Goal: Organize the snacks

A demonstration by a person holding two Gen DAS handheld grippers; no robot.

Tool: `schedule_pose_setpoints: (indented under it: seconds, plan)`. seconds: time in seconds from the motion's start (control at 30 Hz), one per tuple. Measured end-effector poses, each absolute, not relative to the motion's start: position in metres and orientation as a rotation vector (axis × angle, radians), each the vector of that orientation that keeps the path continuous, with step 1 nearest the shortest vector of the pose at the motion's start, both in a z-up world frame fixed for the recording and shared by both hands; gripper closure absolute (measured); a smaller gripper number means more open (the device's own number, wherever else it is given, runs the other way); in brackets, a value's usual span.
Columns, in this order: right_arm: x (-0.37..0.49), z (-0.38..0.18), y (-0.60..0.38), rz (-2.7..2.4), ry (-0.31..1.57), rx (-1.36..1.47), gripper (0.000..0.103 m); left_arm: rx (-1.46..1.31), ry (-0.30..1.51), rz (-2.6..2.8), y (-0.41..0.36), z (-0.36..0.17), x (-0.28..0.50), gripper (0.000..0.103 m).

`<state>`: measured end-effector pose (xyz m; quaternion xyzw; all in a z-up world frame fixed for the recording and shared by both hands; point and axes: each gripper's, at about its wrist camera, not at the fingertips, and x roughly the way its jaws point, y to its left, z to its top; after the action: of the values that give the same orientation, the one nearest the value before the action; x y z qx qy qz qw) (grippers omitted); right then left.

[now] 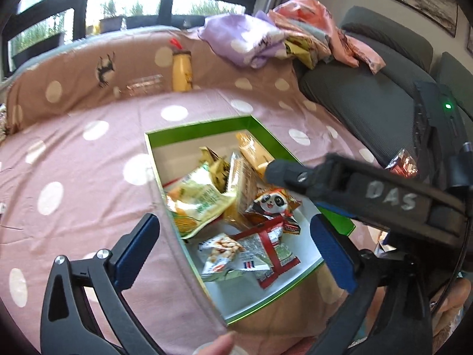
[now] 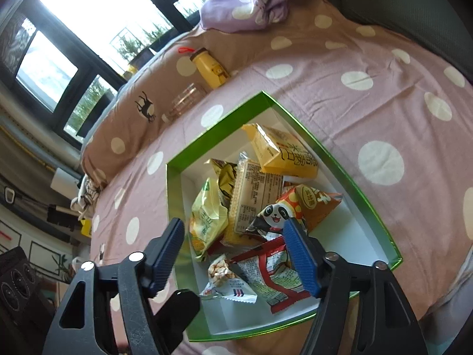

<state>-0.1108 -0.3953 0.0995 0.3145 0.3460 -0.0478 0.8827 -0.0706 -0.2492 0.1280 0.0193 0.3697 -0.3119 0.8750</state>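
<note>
Left gripper: jaws spread wide, grasping nothing, poised over the near end of the box.
Right gripper: jaws spread wide, empty, above the near packets; the left view shows its body crossing over the box's right rim.
Box: green rim, white floor, lying on the dotted pink cover.
Snacks: panda packet mid-box; yellow packet at the far end; red packet and peanut packet nearest.
Left view only: grey sofa far right.
Right view only: speaker near left.
Both views: yellow bottle and clear glass beyond the box.
</note>
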Motion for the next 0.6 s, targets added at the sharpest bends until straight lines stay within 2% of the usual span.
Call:
schedule_pose_setpoints:
  seconds: [0.3, 0.6]
  plan:
    - [-0.134, 0.134, -0.376, -0.071, 0.597, 0.578, 0.012, 0.043, 0.724, -0.588, -0.224, 0.145, -0.087, 0.001]
    - [-0.144, 0.145, -0.363, -0.164, 0.590, 0.494, 0.012, 0.039, 0.724, -0.581, -0.217, 0.149, -0.094, 0.001]
